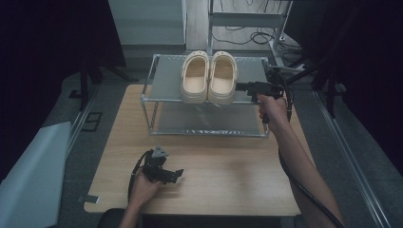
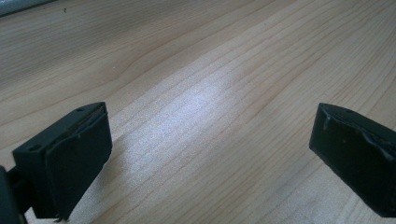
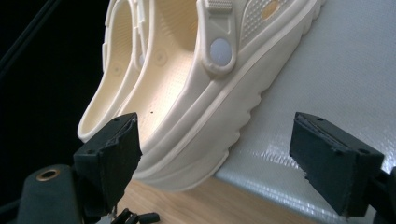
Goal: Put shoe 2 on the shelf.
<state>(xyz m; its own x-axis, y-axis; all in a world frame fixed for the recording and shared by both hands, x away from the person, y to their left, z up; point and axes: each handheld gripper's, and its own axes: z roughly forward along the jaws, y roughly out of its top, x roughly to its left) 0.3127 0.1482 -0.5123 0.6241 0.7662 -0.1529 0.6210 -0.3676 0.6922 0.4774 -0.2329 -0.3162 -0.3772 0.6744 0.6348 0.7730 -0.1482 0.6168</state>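
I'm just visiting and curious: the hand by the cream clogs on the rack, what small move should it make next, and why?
Probably ease the right gripper back from the right clog. Both clogs already sit side by side on the rack's top shelf, and the gripper's fingers stand open, with the clog's heel between them but unpressed. The left gripper rests open on the table.

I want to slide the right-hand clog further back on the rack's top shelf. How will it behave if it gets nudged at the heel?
The right clog looks like thick moulded foam, so probably light and likely to slide easily on the smooth top shelf. Its heel overhangs the shelf's front edge, so a clumsy push might tip it off. It sits against the left clog, which would likely shift too.
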